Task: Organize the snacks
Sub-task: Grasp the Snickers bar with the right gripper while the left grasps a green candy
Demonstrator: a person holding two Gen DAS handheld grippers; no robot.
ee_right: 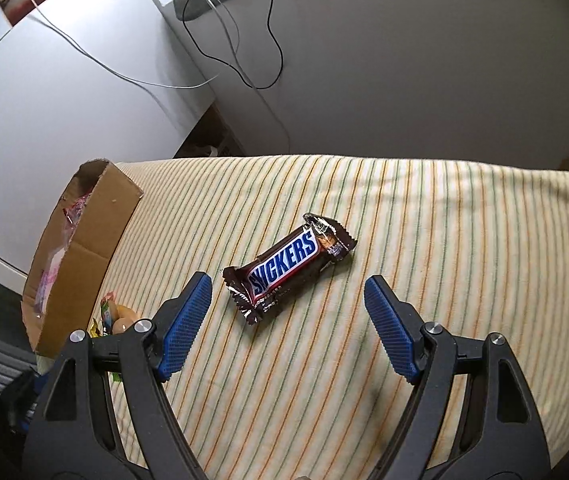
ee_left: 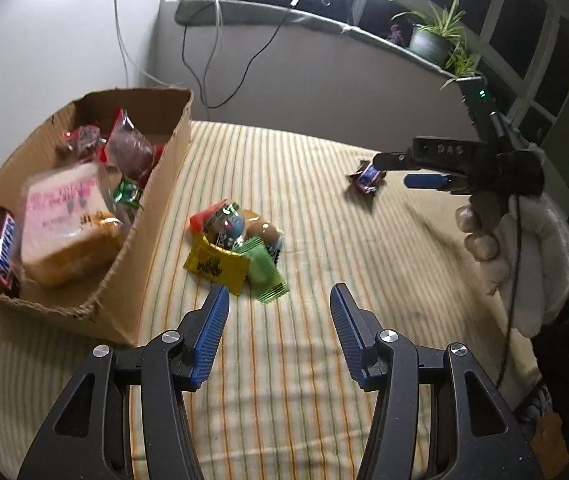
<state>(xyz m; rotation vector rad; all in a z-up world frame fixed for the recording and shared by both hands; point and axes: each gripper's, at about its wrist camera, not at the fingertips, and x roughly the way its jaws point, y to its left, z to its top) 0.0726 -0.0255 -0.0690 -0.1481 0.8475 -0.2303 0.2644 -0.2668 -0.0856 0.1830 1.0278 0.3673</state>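
Observation:
A cardboard box [ee_left: 156, 184] on the left holds several snacks: a Snickers bar [ee_left: 2, 252], a pink-wrapped bread pack [ee_left: 64, 220] and small packets. A pile of loose snacks [ee_left: 236, 248] lies on the striped cloth just right of the box. My left gripper [ee_left: 280, 304] is open and empty, hovering in front of that pile. A second Snickers bar [ee_right: 288, 266] lies alone on the cloth; it also shows in the left wrist view [ee_left: 366, 178]. My right gripper [ee_right: 286, 292] is open, its fingers on either side of the bar's near end, above it. The box also shows in the right wrist view [ee_right: 84, 252].
The striped cloth [ee_left: 324, 220] covers the whole work surface. A grey wall with hanging cables [ee_left: 204, 60] stands behind it. A sill with a potted plant [ee_left: 432, 36] runs along the back right. A gloved hand [ee_left: 520, 248] holds the right gripper.

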